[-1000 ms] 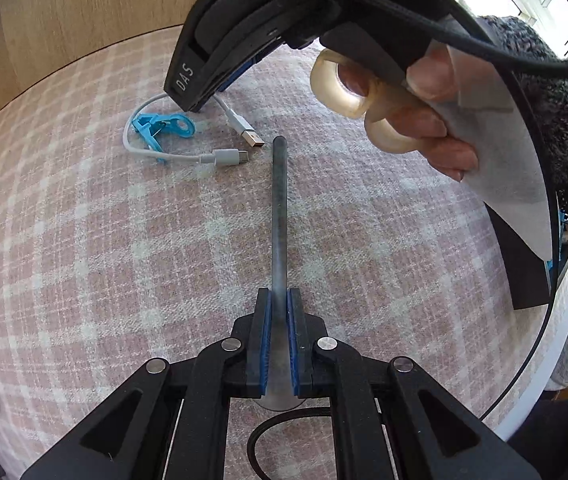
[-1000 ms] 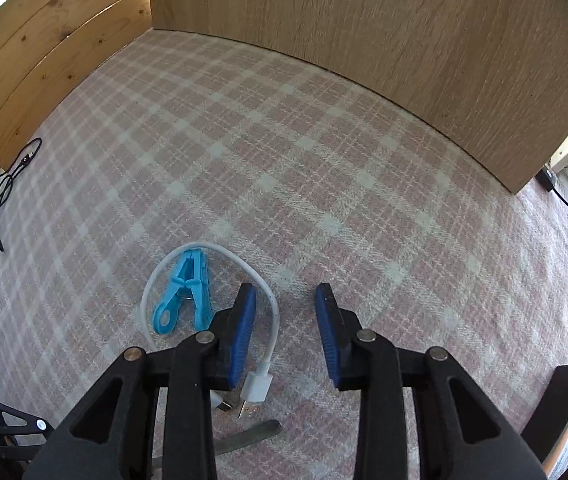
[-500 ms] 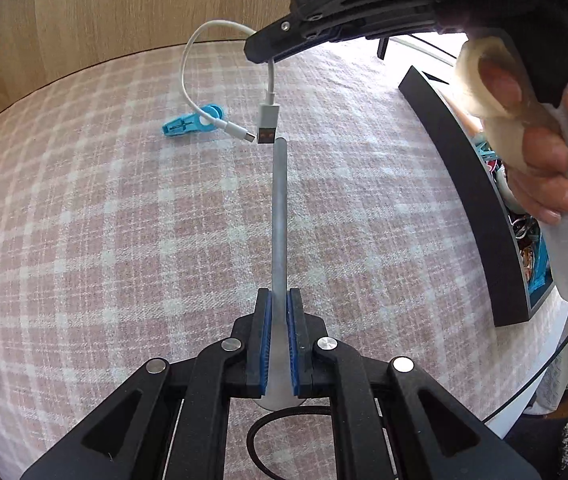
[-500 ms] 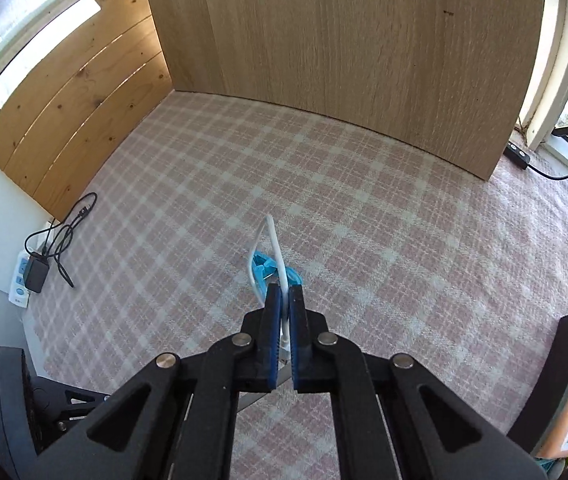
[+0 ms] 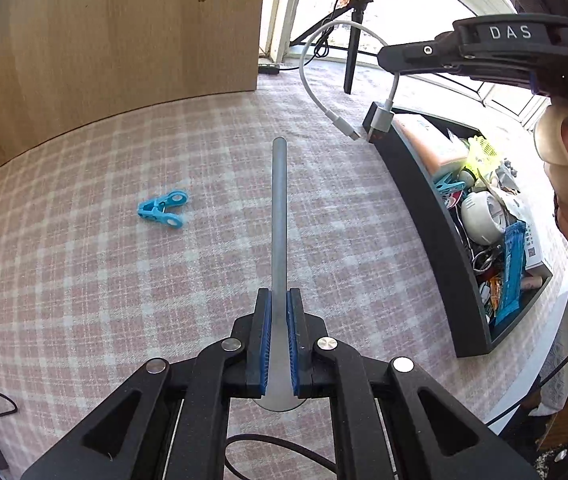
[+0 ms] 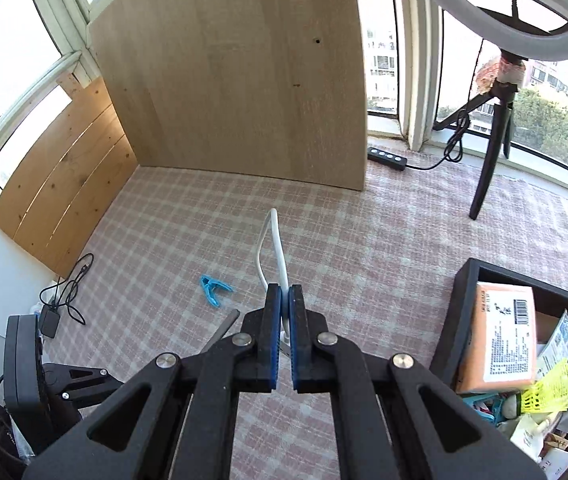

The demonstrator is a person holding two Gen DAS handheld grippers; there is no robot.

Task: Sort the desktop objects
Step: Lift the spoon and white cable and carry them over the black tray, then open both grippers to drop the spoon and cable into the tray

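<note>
My left gripper [image 5: 280,300] is shut on a grey metal spoon [image 5: 279,216], its handle pointing forward above the checked tablecloth. My right gripper [image 6: 285,294] is shut on a white USB cable [image 6: 274,246] and holds it in the air; in the left wrist view the cable [image 5: 315,88] hangs in a loop with both plugs dangling near the far corner of the black storage box [image 5: 439,232]. A blue clothes peg [image 5: 164,208] lies on the cloth to the left, also in the right wrist view [image 6: 214,289].
The black box [image 6: 453,320] at the right holds several items, among them an orange packet [image 6: 503,332]. A wooden board [image 6: 240,76] stands at the back. A ring-light tripod [image 6: 491,136] and power strip [image 6: 387,158] stand far right. Black cables [image 6: 64,300] lie at the left edge.
My right gripper closed on the white cable, lifted it off the cloth and carried it right toward the black box. The left gripper turned right with the spoon. The blue peg stayed.
</note>
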